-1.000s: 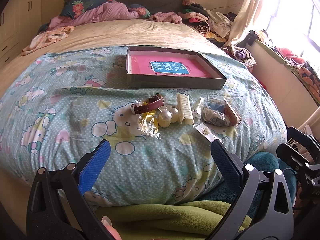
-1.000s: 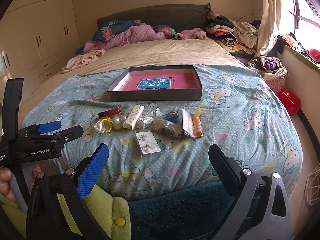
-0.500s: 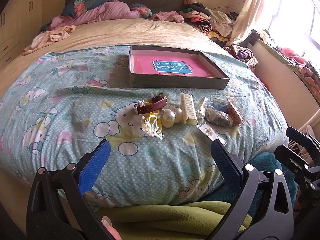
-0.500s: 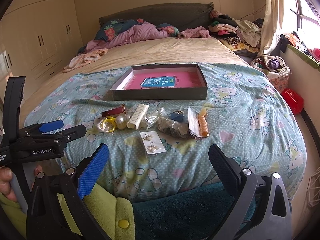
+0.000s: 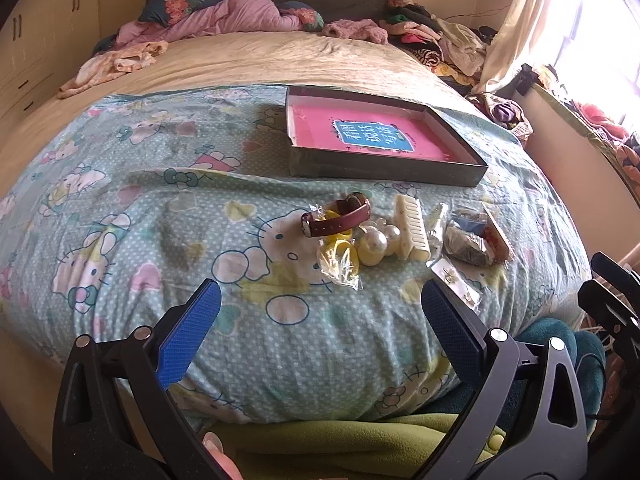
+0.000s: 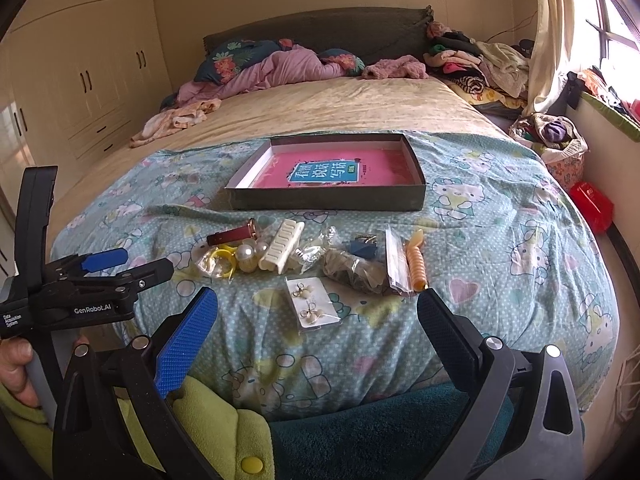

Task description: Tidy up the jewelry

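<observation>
Teal cotton patterned with cartoon cats covers the near half of a bed: this bedspread (image 6: 500, 216) holds everything for the task. Toward the headboard lies a shallow dark box (image 6: 328, 200) with a pink printed sheet (image 5: 320, 126) lining its bottom. Just in front of the box, a loose row of jewelry and hair accessories rests on the fabric. From the left it runs: a burgundy-strapped wristwatch (image 5: 340, 218), a yellow ring-shaped piece in a clear bag (image 5: 340, 256), large pearl-like beads (image 5: 374, 242), a cream hair claw clip (image 6: 282, 244), a dark bundle in a clear bag (image 6: 352, 270), and an orange spiral hair piece in a clear sleeve (image 6: 416, 266). Nearer the bed's edge, apart from the row, a white card of earrings (image 6: 310, 306) lies flat.

Both tools hover short of the bed's near edge, touching nothing. The left gripper (image 5: 320, 312) has its fingers spread wide apart and holds nothing. The right gripper (image 6: 318, 316) is likewise spread wide and empty.
</observation>
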Demonstrator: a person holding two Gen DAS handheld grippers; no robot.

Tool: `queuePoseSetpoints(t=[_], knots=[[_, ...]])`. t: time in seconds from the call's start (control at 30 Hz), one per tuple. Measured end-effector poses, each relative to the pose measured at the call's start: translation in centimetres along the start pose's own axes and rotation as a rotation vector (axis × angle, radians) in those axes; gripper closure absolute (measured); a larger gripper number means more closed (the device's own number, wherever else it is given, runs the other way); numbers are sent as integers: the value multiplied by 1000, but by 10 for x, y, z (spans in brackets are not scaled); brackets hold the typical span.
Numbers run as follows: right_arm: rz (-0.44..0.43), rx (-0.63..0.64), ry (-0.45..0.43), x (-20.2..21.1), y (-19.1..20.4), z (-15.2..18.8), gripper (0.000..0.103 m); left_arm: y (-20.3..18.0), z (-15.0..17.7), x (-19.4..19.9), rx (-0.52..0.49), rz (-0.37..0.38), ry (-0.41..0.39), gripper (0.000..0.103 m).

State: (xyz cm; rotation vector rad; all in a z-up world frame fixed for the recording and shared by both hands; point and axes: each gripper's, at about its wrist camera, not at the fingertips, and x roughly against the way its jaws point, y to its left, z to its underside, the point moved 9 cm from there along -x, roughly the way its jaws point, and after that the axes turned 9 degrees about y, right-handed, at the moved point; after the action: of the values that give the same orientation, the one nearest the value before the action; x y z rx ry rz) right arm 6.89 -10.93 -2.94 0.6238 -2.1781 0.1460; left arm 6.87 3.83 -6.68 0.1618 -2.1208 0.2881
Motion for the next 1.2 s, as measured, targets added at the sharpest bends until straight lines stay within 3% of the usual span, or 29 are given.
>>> queuePoseSetpoints(t=[0.4,0.67,0.93,1.1,1.13,1.17,1.2], knots=[[34,-38,-14,-17,-32,-27,4,35,-11,-31,72,12,80,9],[88,-109,13,-44,-74,-38,4,17,-10,-64,47,115,150,9],[126,-157,74,-72,-110,-30,4,2,-10,-94,15,133,182,10],[116,-196,115,-90,-124,-25,4,-1,-15,-102,-21,112,164,28],[106,-194,121,-92,-123,-24,4,-2,-16,-101,-30,114,154,36],[94,-185,127,-95,-120,-24,4,-4,-17,-101,-42,111,145,51],[85,-171,135,-98,-116,-24,7,-6,-19,-104,-52,104,144,57]])
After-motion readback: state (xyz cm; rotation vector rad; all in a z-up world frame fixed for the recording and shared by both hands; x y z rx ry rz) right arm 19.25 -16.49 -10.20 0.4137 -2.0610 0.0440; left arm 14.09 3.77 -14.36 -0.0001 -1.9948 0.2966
